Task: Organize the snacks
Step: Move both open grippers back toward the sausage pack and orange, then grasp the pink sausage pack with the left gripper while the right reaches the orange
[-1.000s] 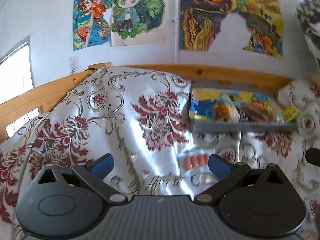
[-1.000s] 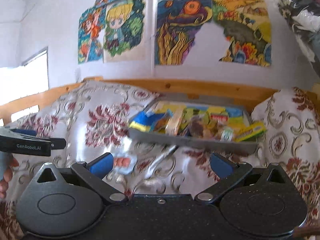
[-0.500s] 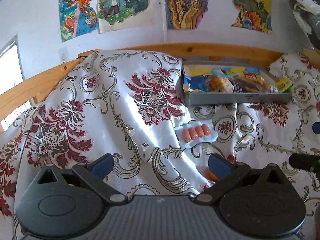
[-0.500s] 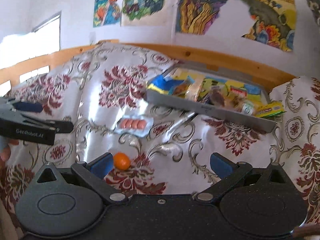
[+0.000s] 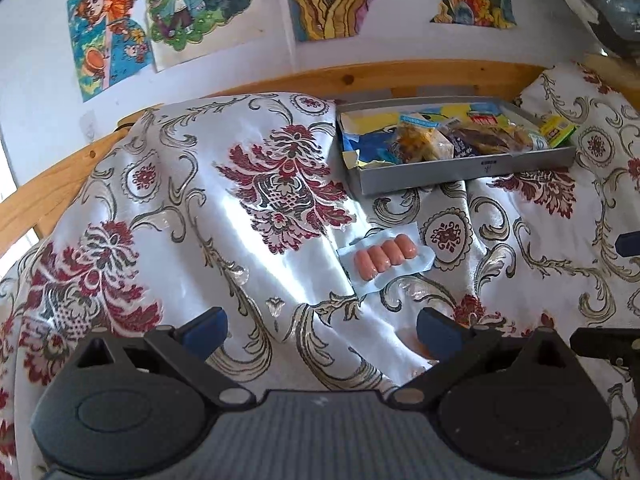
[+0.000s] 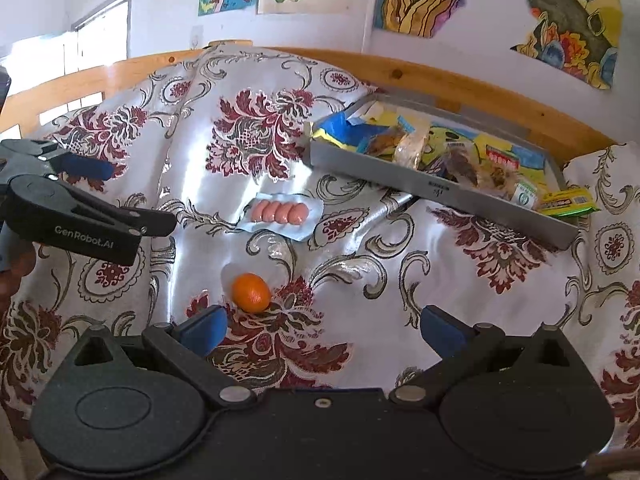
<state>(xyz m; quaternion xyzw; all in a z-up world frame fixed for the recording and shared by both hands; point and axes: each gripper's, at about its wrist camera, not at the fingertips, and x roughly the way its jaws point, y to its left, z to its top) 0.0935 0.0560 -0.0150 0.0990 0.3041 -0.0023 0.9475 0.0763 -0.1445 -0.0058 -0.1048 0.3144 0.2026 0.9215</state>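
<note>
My left tongs [image 5: 322, 326] and right tongs [image 6: 324, 326], both spread and empty, hover over 1 clear plastic pack of 4 pink sausages [image 6: 280, 213] at 11 o'clock and 1 small round orange fruit [image 6: 251, 292], which may roll off the slippery floral satin cloth [image 6: 420, 272] before reaching the grey rectangular snack tray [image 6: 436, 190] at 1 o'clock.

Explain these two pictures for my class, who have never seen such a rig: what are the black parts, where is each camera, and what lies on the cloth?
A person holds one two-finger gripper in each hand, with a camera on each looking along its fingers. One picture is from the left gripper, one from the right gripper. Both are open and hold nothing. On the flowered cloth lie a sausage pack and a small orange. Farther back stands a grey tray full of snack packets.
</note>
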